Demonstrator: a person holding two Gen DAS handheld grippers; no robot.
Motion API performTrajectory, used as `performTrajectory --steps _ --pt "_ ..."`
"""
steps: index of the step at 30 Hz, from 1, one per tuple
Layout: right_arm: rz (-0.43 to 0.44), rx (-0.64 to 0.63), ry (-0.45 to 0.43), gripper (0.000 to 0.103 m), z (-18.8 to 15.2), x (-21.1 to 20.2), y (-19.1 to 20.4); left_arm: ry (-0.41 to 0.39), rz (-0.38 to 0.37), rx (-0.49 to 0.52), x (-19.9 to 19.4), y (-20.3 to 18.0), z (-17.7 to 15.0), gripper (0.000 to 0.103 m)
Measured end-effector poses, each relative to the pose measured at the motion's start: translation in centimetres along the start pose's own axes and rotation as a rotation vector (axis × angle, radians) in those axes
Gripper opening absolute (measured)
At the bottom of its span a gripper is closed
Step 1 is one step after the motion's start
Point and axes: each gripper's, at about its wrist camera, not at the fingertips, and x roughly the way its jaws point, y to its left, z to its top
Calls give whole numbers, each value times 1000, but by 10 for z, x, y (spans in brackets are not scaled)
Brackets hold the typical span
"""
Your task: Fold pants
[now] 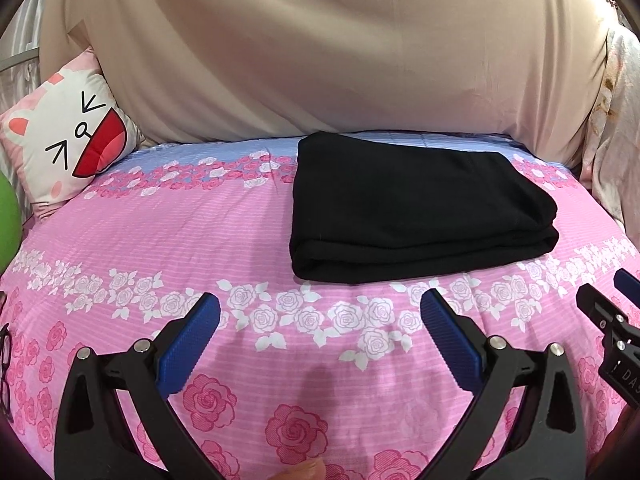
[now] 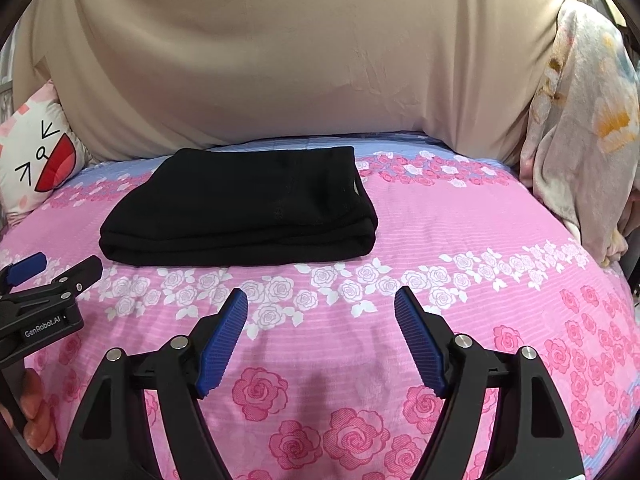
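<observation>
The black pants (image 1: 416,208) lie folded into a thick rectangle on the pink rose-print bedsheet (image 1: 200,240). They also show in the right wrist view (image 2: 240,208). My left gripper (image 1: 320,308) is open and empty, hovering over the sheet in front of the pants, apart from them. My right gripper (image 2: 320,300) is open and empty too, in front of the pants and a little to their right. The right gripper's tips show at the right edge of the left wrist view (image 1: 612,300); the left gripper shows at the left edge of the right wrist view (image 2: 52,280).
A large beige quilt (image 1: 320,52) is heaped behind the pants. A cat-face cushion (image 1: 68,136) leans at the back left. A floral blanket (image 2: 584,140) hangs at the right. A green object (image 1: 8,212) and dark glasses (image 1: 6,368) lie at the left edge.
</observation>
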Motion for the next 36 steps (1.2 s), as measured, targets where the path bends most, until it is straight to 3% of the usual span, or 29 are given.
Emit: performTrajectory --steps 36 --pt "-2 22 16 74 0 4 -6 -1 -23 43 2 -8 1 98"
